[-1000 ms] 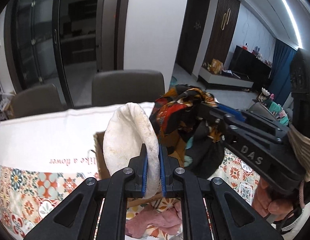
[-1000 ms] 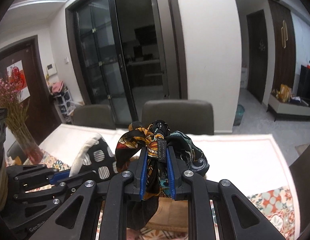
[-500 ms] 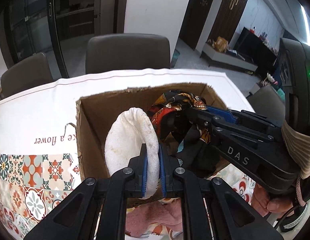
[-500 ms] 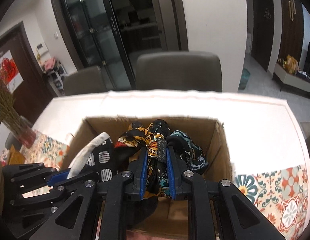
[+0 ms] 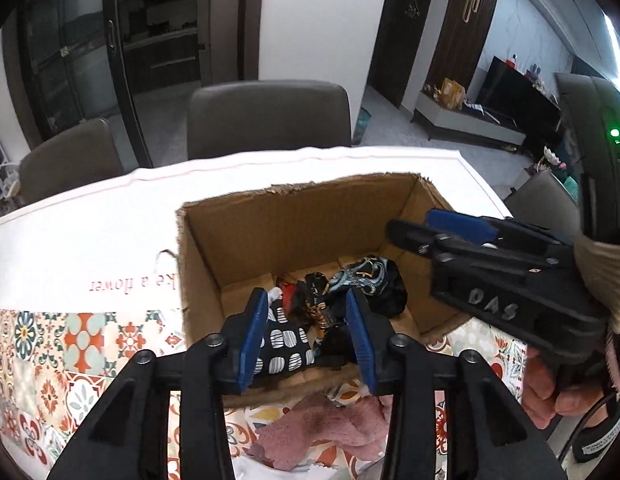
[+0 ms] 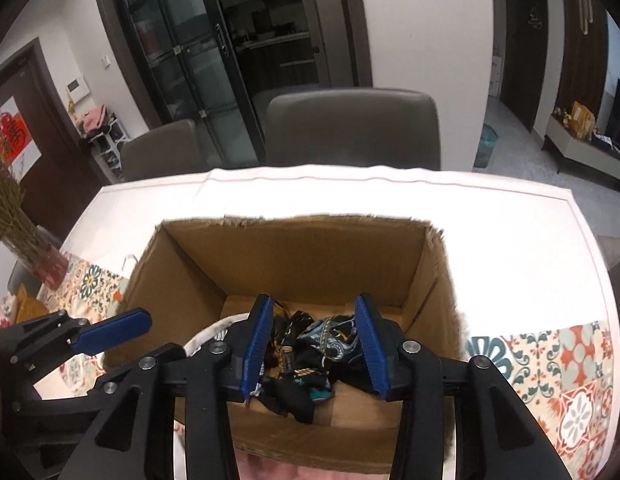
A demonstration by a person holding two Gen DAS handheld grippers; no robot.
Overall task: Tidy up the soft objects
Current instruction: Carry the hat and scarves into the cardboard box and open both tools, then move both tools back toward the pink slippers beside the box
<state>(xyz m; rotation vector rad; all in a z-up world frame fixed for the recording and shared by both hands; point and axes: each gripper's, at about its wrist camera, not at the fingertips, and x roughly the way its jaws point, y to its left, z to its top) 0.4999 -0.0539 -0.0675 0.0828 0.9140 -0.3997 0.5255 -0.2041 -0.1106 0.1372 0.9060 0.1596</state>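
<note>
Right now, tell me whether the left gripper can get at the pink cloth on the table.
Probably yes. The pink cloth lies outside the cardboard box, uncovered, just below the left gripper, whose jaws are opening with nothing gripped.

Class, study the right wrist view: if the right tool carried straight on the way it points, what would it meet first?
Most likely the patterned scarf lying on the floor of the cardboard box. The right tool is opening above it with nothing gripped, though depth is hard to judge.

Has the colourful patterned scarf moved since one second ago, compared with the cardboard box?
Yes. The patterned scarf has gone down: it was above the cardboard box, pinched in the right gripper; now it lies on the box floor, jaws opening.
</note>
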